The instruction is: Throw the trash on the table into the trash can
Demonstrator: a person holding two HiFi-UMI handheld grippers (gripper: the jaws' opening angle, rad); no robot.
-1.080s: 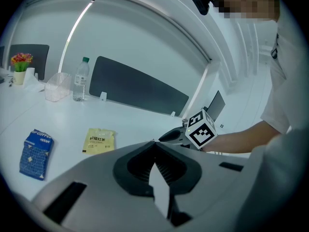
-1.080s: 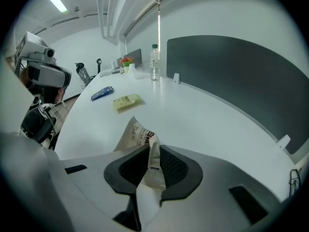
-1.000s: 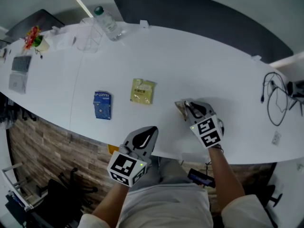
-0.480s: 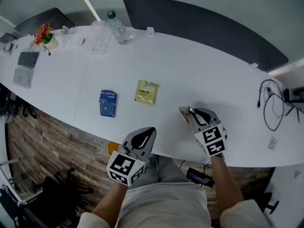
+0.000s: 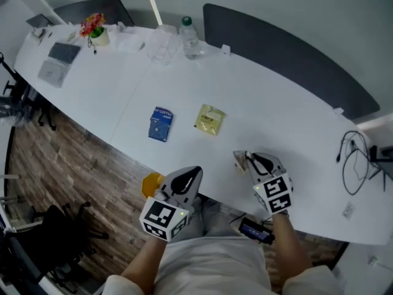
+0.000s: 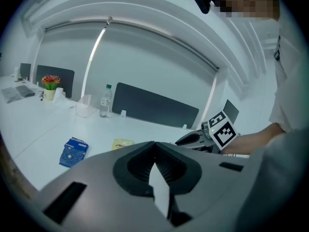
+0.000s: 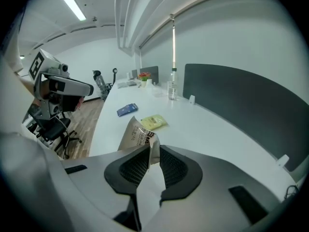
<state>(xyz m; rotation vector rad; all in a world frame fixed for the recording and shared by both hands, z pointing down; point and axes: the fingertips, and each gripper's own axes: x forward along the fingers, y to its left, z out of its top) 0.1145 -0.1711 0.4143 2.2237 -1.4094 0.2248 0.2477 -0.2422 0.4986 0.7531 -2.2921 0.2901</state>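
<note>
Being pinched by one edge only in the right gripper (image 5: 248,160), the wrapper (image 7: 136,135) jutting ahead of its jaws could be shaken loose by a quick swing; the left gripper (image 5: 196,171) is pressed together, empty.

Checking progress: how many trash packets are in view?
3. A blue packet and a yellow packet lie apart on the table; a beige wrapper is clamped in the right gripper.
</note>
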